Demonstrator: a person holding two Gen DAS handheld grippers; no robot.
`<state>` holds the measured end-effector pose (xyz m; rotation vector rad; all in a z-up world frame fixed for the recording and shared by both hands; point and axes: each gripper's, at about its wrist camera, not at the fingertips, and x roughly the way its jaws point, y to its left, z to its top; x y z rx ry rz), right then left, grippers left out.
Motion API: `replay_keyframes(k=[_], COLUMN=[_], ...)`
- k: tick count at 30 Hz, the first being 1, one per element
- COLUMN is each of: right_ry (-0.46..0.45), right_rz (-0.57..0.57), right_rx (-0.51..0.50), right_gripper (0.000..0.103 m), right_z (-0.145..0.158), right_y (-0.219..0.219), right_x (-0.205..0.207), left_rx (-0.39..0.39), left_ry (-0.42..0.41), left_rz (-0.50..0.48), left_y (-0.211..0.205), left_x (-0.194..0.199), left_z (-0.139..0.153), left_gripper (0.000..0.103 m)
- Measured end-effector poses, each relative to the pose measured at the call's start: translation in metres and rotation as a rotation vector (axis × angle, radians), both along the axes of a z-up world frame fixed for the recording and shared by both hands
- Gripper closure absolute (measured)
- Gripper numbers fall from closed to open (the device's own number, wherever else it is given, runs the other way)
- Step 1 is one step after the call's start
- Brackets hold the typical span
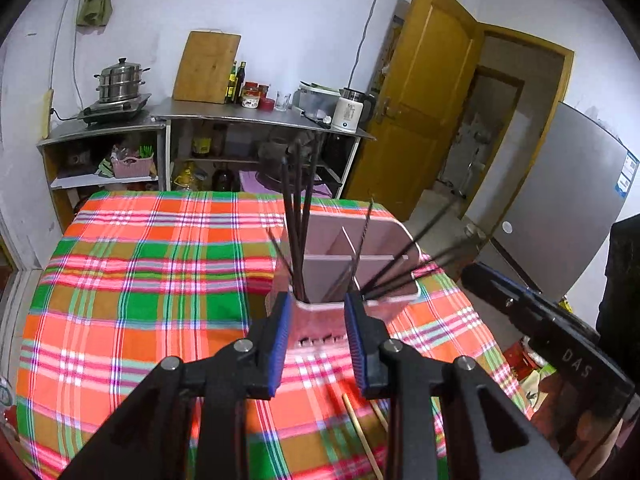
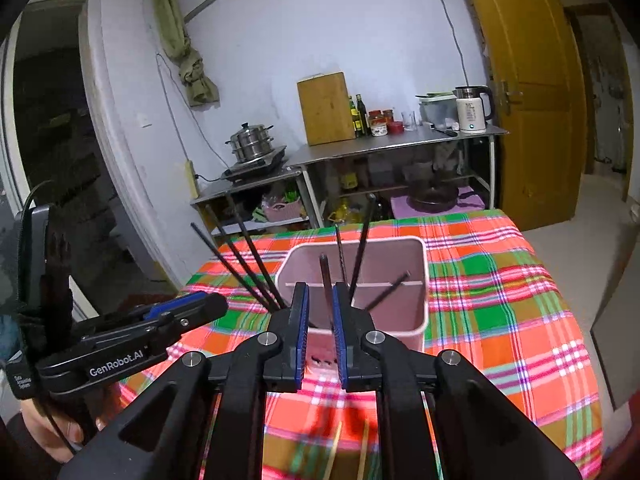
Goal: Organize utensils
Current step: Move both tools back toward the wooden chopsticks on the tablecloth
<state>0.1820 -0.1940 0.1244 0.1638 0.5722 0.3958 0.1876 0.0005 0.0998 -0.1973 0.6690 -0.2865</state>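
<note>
Pink holder (image 1: 352, 276) with dark chopsticks (image 1: 298, 216) blocks ahead | left gripper (image 1: 316, 340) parted, empty | right gripper (image 2: 320, 336) parted, empty

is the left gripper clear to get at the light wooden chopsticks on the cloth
Probably yes: the light wooden chopsticks lie bare on the plaid tablecloth just below the left gripper, jaws apart and empty; the pink utensil holder sits farther off.

Dark chopsticks (image 2: 362, 256) fanned across holder (image 2: 418, 276) mouth

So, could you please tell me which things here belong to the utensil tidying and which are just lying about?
Job:
pink utensil holder
black chopsticks
pale wooden chopsticks on the checked tablecloth

Lying about:
steamer pot
cutting board
kettle
sauce bottles
</note>
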Motion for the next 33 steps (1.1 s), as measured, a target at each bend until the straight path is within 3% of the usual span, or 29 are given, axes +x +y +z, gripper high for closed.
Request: replay_keyframes(k=[18, 33], right_ry=[0.104, 0.218], right_rz=[-0.004, 0.006], right_rx=[-0.004, -0.043], right_gripper=[0.091, 0.091], right_z=[-0.052, -0.101], right_y=[-0.025, -0.032], right_x=[-0.063, -0.074], left_rx=[0.007, -0.006], left_ry=[0.081, 0.195], left_rz=[-0.041, -0.063], left_y=[-0.021, -0.034], left_x=[-0.072, -0.075], left_z=[-0.055, -0.098], left_gripper=[0.074, 0.074])
